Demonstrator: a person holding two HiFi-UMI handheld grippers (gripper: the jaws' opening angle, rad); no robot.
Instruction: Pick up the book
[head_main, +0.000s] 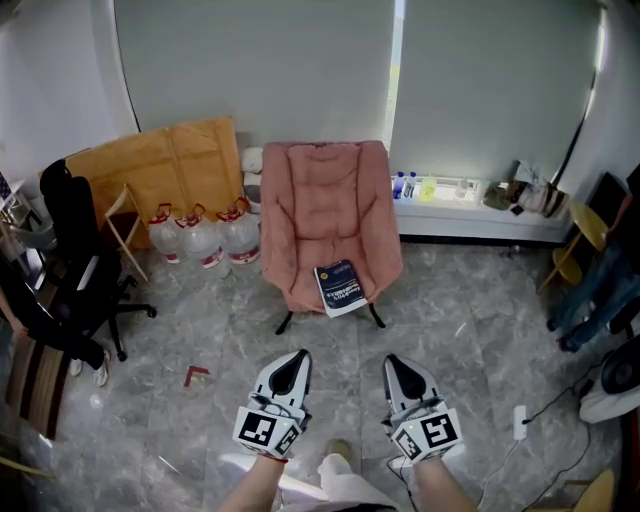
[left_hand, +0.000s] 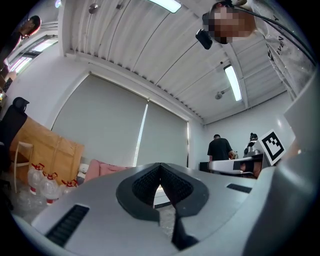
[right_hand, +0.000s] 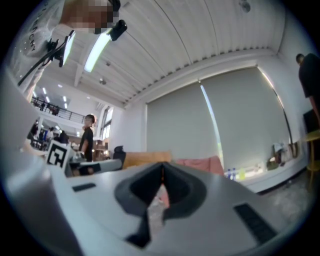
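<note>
On pink chair (head_main: 320, 200), book (head_main: 340, 287) apparently overhangs front edge

Office-like workroom: black swivel chair (head_main: 72, 262), roller blinds (head_main: 260, 60), strip lights (left_hand: 233, 82), stored water jugs (head_main: 200, 238), cardboard (head_main: 165, 165).

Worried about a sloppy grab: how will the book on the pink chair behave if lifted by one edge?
The book looks like a thin softcover, so it would probably droop if pinched at one edge. It lies at the front lip of the padded chair seat, so a push may slide it off. It seems light.
</note>
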